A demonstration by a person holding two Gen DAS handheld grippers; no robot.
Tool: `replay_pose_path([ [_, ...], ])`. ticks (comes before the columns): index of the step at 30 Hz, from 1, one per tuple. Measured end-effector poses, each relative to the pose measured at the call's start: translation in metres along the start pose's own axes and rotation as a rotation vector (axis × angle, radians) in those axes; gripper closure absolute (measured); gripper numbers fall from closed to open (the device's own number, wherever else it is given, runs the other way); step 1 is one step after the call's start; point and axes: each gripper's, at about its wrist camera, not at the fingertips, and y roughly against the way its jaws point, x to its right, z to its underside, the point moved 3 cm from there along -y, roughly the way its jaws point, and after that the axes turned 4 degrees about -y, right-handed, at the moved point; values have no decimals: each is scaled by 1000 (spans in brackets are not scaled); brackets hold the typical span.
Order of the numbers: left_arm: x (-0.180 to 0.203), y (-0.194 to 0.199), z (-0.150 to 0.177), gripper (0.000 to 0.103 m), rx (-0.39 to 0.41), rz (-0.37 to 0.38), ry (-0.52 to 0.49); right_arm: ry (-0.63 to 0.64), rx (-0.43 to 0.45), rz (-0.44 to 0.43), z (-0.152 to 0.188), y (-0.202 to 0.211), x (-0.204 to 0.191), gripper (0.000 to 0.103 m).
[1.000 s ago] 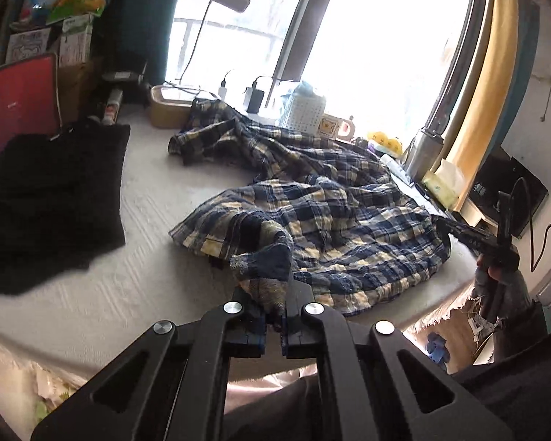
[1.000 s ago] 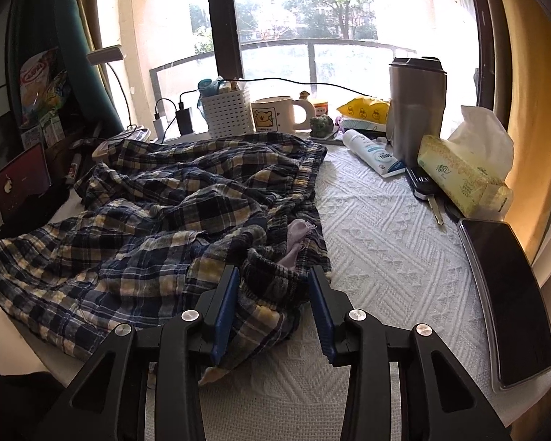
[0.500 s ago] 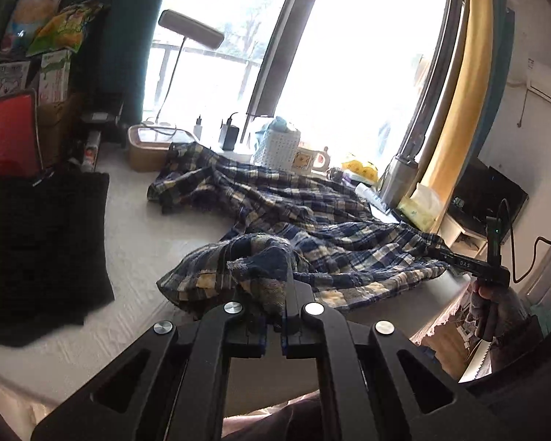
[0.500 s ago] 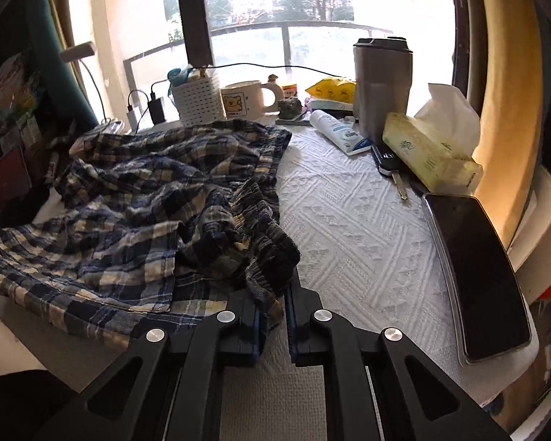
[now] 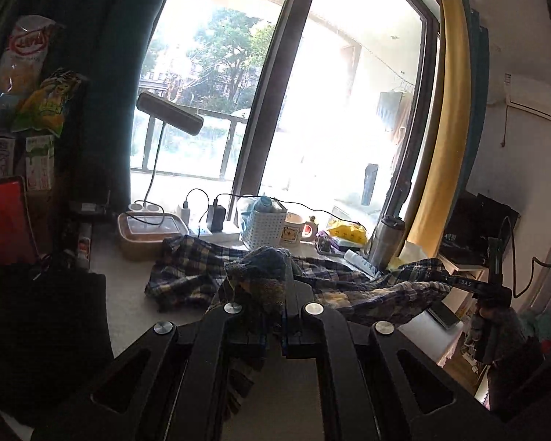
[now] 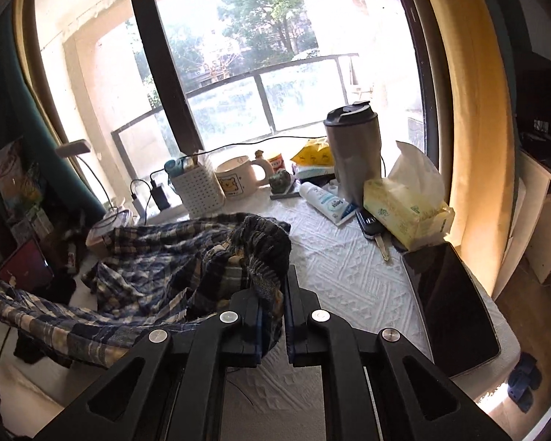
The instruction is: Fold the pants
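The blue and yellow plaid pants (image 5: 187, 272) lie partly on the white textured table cover (image 6: 349, 268), with one edge lifted off it. My left gripper (image 5: 274, 316) is shut on a bunched corner of that edge. My right gripper (image 6: 273, 305) is shut on another bunch of the same plaid pants (image 6: 147, 257). In the left wrist view the right gripper (image 5: 448, 280) shows at the right, held in a hand, and the fabric hangs stretched between the two grips. The rest of the pants trails back toward the window.
A black cloth (image 5: 44, 316) and a red tablet (image 5: 0, 220) are at the left. Along the window stand a lamp (image 5: 169, 114), a lunch box (image 5: 147, 231), a white basket (image 6: 202, 191), a mug (image 6: 235, 180), a steel tumbler (image 6: 352, 154), a tissue pack (image 6: 404, 209) and a dark tablet (image 6: 455, 301).
The right gripper's jaws closed on the plaid fabric. Both grippers then rose and tilted up, lifting the pants' near edge off the table.
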Motion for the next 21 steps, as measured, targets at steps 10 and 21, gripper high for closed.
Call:
replay_pose_path([
  [10, -40, -79, -27, 100, -36, -30, -10, -81, 8, -14, -32, -42, -11, 95],
  [21, -74, -178, -54, 100, -95, -23, -42, -136, -35, 32, -64, -122, -8, 95],
])
